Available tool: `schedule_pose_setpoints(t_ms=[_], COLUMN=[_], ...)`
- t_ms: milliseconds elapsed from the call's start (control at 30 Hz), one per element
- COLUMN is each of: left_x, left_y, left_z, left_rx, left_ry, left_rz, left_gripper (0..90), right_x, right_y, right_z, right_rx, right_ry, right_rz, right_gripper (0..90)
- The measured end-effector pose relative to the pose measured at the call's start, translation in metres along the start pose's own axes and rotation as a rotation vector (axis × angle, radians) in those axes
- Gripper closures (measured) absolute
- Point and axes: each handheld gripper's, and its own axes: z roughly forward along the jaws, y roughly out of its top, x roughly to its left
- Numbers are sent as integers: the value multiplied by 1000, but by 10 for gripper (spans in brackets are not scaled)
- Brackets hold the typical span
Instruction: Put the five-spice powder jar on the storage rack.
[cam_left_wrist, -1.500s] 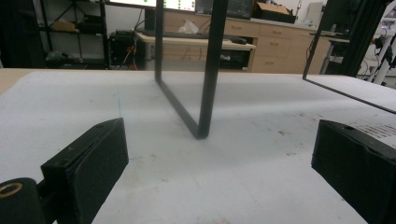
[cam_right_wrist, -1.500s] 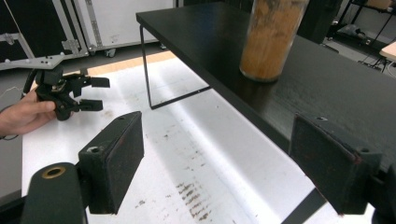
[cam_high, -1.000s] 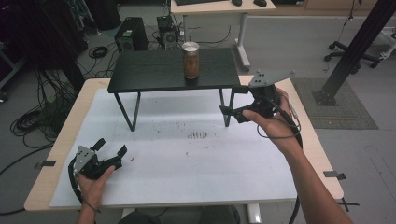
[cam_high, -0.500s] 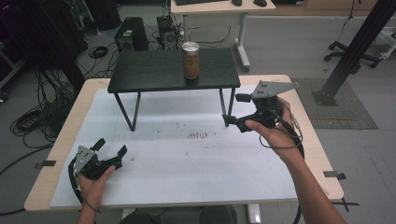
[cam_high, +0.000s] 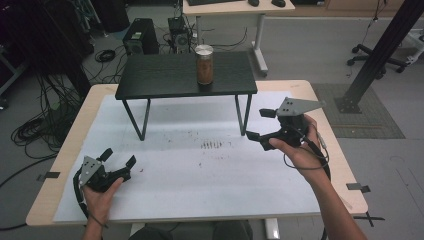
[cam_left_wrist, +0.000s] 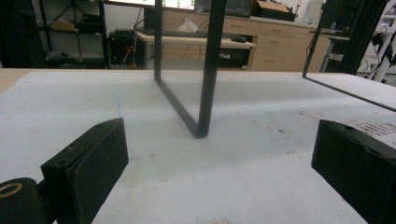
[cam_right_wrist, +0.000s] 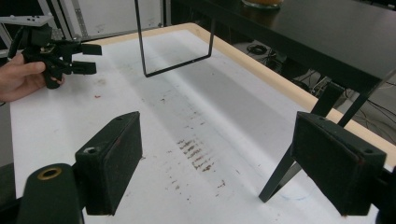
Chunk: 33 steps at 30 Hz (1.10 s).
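Both pairs of jaws stand wide and hold nothing. The right gripper (cam_high: 260, 129) hangs over the white mat (cam_high: 200, 170) just beside the near right leg of the small black stand (cam_high: 165, 75), with only the stained mat between its pads. The left gripper (cam_high: 119, 160) rests low at the near left corner of the counter (cam_high: 320, 125), apart from everything, its jaws equally spread and pointing toward the stand.

The thing nearest the work is the jar (cam_high: 204, 64), which stands upright on top of the stand, close to its right end and near its front edge. From the right jaws it lies up, away from the person and to the left, one level higher than they now sit; its long axis is vertical, so a level approach from the side looks the fitting one. The right hand is plainly the nearer; the left would have to cross most of the mat. In the right gripper view the jar's base (cam_right_wrist: 261, 3) peeks in at the top edge.

Count: one jar, one stand, two grippers.
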Motion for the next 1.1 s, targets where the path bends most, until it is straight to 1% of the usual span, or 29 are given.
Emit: schedule_pose_setpoints(t_ms=[467,1100], left_x=[0,0], left_y=[0,0], left_z=[0,0], left_rx=[0,3], left_ry=[-1,0], left_rz=[1,3], left_gripper=[42,42], right_x=[6,6], right_y=[-16,-39], right_z=[3,4], right_rx=[18,12], right_ry=[-20,-38], right_rz=[-14,8], right_gripper=[164,161])
